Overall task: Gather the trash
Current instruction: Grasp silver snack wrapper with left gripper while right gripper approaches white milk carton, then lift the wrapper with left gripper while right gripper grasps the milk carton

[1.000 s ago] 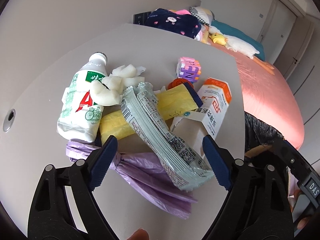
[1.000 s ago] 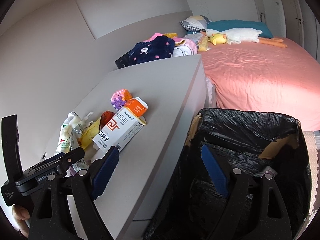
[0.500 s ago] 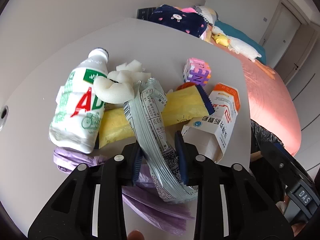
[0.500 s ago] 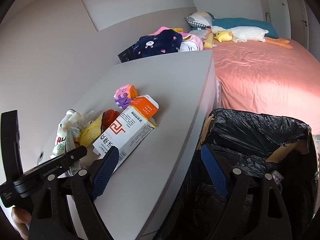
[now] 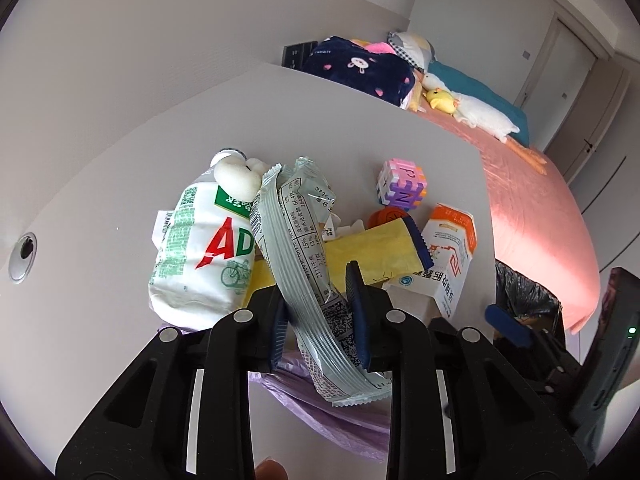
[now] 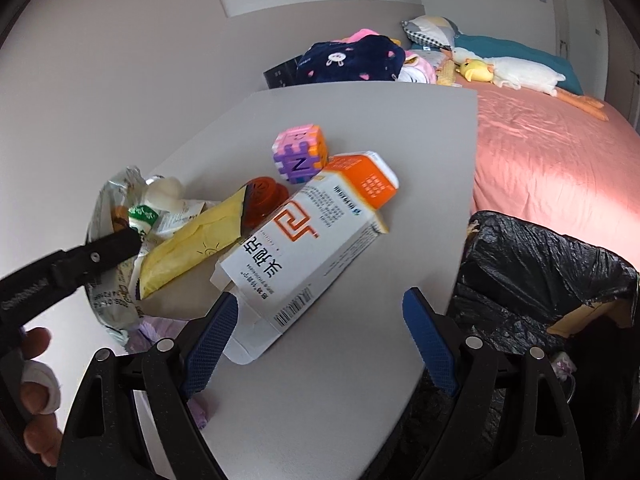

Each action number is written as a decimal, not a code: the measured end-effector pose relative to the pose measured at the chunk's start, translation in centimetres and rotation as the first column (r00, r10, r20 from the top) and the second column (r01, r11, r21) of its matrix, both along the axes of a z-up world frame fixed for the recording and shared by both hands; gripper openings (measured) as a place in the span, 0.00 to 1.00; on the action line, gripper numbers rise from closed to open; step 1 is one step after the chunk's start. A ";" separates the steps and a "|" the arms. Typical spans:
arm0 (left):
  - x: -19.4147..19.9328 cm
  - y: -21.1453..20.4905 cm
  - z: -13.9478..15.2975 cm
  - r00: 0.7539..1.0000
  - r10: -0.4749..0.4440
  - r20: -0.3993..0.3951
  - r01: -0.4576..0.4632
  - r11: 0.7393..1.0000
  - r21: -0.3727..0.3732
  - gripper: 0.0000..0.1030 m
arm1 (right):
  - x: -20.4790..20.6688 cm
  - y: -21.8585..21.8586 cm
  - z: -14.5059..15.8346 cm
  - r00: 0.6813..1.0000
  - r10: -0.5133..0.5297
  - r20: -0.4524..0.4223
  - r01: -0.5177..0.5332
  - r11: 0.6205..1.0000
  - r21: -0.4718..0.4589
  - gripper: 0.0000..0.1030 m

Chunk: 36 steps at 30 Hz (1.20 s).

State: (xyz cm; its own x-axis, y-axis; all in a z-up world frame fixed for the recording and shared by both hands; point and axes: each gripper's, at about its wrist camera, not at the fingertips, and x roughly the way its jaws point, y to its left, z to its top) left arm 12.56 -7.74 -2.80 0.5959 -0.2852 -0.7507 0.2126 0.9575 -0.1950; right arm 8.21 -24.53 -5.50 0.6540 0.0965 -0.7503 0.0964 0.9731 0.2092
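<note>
Left gripper (image 5: 320,316) had clamped onto the pale-green snack wrapper (image 5: 308,256) and tilted it up off the desk (image 5: 100,320) pile | right gripper (image 6: 320,344) swung in, fingers spread, empty, over the white-and-orange carton (image 6: 308,248) | black-lined bin (image 6: 540,280) just beside the desk edge | wrapper looked ready to carry over

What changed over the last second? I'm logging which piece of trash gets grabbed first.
The left gripper closed on the silver wrapper and began lifting it. The right gripper moved toward the white carton, still open. Bottle, yellow pack and puzzle cube stayed put.
</note>
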 end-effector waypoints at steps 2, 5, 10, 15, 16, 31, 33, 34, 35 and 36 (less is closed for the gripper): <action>0.0 0.0 0.1 1.000 -0.003 -0.001 0.003 1.000 -0.006 0.26 | 0.6 0.5 -0.4 1.000 -0.012 0.002 0.012 1.000 -0.017 0.82; -0.2 0.0 0.1 1.000 0.004 0.007 -0.004 1.000 0.009 0.26 | 1.1 0.9 -0.6 0.999 -0.029 0.015 0.029 0.999 -0.025 0.82; -0.3 0.3 0.4 1.000 -0.007 0.010 0.007 1.000 -0.011 0.26 | 1.4 0.6 -0.5 0.998 -0.045 0.038 0.045 0.999 -0.016 0.68; -0.5 0.4 0.6 1.000 -0.008 0.015 0.008 1.000 -0.018 0.26 | 1.1 -0.4 -0.2 0.997 -0.051 0.061 0.049 0.999 0.024 0.40; -0.5 0.4 0.7 1.000 -0.008 0.018 0.008 1.000 -0.019 0.26 | 1.0 -0.6 -0.1 0.997 -0.047 0.064 0.045 0.998 0.038 0.35; -1.9 0.1 2.7 0.997 -0.021 0.075 0.023 0.999 -0.031 0.26 | -2.0 -2.7 3.2 0.977 -0.006 0.214 -0.014 0.996 0.089 0.03; -2.2 0.0 3.2 0.996 -0.024 0.087 0.027 0.999 -0.036 0.26 | -2.4 -2.7 3.8 0.974 -0.002 0.227 -0.016 0.997 0.079 0.03; -2.4 -0.2 3.4 0.995 -0.027 0.092 0.030 0.999 -0.040 0.26 | -2.7 -2.8 4.0 0.973 -0.002 0.233 -0.016 0.997 0.078 0.03; -2.6 -0.3 3.5 0.995 -0.030 0.096 0.034 0.999 -0.042 0.26 | -2.9 -2.8 4.3 0.971 -0.002 0.238 -0.016 0.997 0.075 0.03; -2.8 -0.6 3.7 0.995 -0.035 0.099 0.039 0.998 -0.042 0.26 | -3.1 -2.9 4.6 0.970 -0.004 0.243 -0.014 0.997 0.072 0.03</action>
State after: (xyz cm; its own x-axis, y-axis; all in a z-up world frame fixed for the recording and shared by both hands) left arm 9.79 -8.29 0.88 0.6545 -0.3394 -0.6756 0.2677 0.9397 -0.2128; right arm 5.11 -27.47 -0.87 0.8152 0.1490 -0.5597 0.0289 0.9547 0.2963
